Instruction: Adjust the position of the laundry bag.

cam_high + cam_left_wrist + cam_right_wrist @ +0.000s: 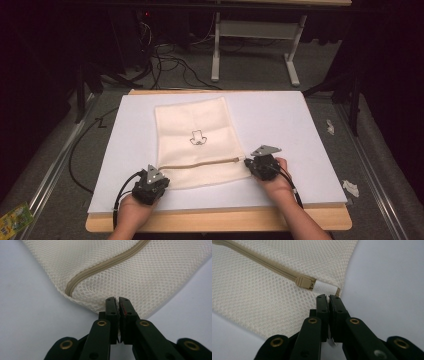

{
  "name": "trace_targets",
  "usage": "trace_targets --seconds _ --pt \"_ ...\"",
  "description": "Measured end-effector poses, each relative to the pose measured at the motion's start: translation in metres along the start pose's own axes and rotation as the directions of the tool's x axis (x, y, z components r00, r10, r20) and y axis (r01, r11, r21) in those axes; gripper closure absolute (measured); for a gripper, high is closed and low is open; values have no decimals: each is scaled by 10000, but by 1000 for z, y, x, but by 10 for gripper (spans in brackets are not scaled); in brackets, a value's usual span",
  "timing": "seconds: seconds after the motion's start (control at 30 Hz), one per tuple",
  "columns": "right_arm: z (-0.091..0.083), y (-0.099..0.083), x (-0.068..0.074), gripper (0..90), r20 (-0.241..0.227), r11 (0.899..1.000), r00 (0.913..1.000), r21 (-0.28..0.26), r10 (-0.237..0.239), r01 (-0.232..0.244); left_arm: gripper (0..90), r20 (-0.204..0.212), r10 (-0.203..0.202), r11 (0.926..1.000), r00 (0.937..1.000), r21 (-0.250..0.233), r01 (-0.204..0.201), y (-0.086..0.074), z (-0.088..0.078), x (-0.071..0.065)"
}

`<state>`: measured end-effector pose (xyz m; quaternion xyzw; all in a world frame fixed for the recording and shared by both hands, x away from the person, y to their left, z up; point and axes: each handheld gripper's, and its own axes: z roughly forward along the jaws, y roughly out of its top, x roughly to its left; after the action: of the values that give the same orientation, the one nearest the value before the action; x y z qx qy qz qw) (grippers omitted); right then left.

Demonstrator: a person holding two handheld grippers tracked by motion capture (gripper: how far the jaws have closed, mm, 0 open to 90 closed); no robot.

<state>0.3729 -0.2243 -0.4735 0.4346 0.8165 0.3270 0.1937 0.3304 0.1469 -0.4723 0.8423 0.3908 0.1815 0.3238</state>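
The left tool (117,301) is clamped tight on the near corner of a cream mesh laundry bag (197,145), its black jaws pressed together with a fold of netting pinched between them, just below the closed end of the tan zipper (105,263). The right tool (327,298) is likewise closed at the opposite edge — its jaws meet on a small white fabric tab (323,287) beside the tan zipper slider (305,282), and a sliver of white peeks out beneath the jaws.

Seen from the high view, the left tool (150,184) and the right tool (262,162) hold the two near corners of the bag, which lies flat on the white-topped desk (300,130), a small black printed emblem (197,137) facing up at its middle.

The work appears to be at an early stage: both grips look secured, with the bag's edge anchored at one end and the pull end held at the other, yet the zipper remains fully shut along its whole length — the slider sits at the end stop. Opening it is still to come.

The bag lies thin and flat; nothing bulges through the mesh, so it seems to hold nothing, though its inside cannot be seen.
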Motion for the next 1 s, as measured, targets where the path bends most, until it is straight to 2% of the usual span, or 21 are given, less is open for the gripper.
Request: trace_targets --seconds 0.07,0.1,0.13,0.17,0.23,0.27,0.3,0.37,0.43,0.5,0.63,0.73,0.8,1.0 --pt "-4 -4 -2 880 17 10000 10000 4 41 -41 871 51 44 10000 10000 -32 -44 2 2 -3" --pt "-12 -10 -7 880 115 9999 9998 33 140 -140 872 46 103 9999 9999 -35 -103 5 5 -7" --pt "-16 -13 -9 879 140 9998 9997 80 206 -207 871 196 189 9998 9996 -88 -188 9 9 -13" --pt "-16 -13 -9 879 140 9998 9997 80 206 -207 872 196 189 9998 9996 -88 -188 9 9 -13" --pt "-25 -21 -14 877 212 9996 9995 173 217 -220 871 361 374 9992 9987 -159 -368 13 12 -22" --pt "-35 -32 -20 875 139 9990 9991 159 404 -406 871 456 473 9988 9978 -160 -466 14 12 -25" --pt "-35 -32 -20 875 139 9990 9991 159 404 -406 871 580 563 9983 9967 -205 -552 15 13 -29" --pt "-45 -42 -25 874 7 9974 9975 142 710 -710 871 756 797 9967 9940 -194 -785 16 13 -37" --pt "-55 -51 -26 871 -30 9966 9969 224 791 -790 871 1001 904 9958 9909 -236 -885 15 11 -43" --pt "-64 -60 -24 864 -37 9970 9973 256 737 -736 871 948 1229 9924 9879 -213 -1214 12 8 -50" --pt "-76 -73 -17 846 -191 9982 9982 196 572 -569 869 1268 815 9967 9886 -79 -812 9 3 -50" --pt "-78 -74 -17 807 -237 9984 9983 177 537 -533 862 1272 887 9961 9879 -89 -882 7 0 -53" --pt "-78 -73 -19 761 -356 9987 9981 -9 503 -503 843 1248 771 9970 9892 -137 -760 8 -2 -54" --pt "-79 -73 -31 646 -369 9922 9923 -369 1180 -1194 772 1455 292 9991 9889 -361 -242 7 -7 -47"
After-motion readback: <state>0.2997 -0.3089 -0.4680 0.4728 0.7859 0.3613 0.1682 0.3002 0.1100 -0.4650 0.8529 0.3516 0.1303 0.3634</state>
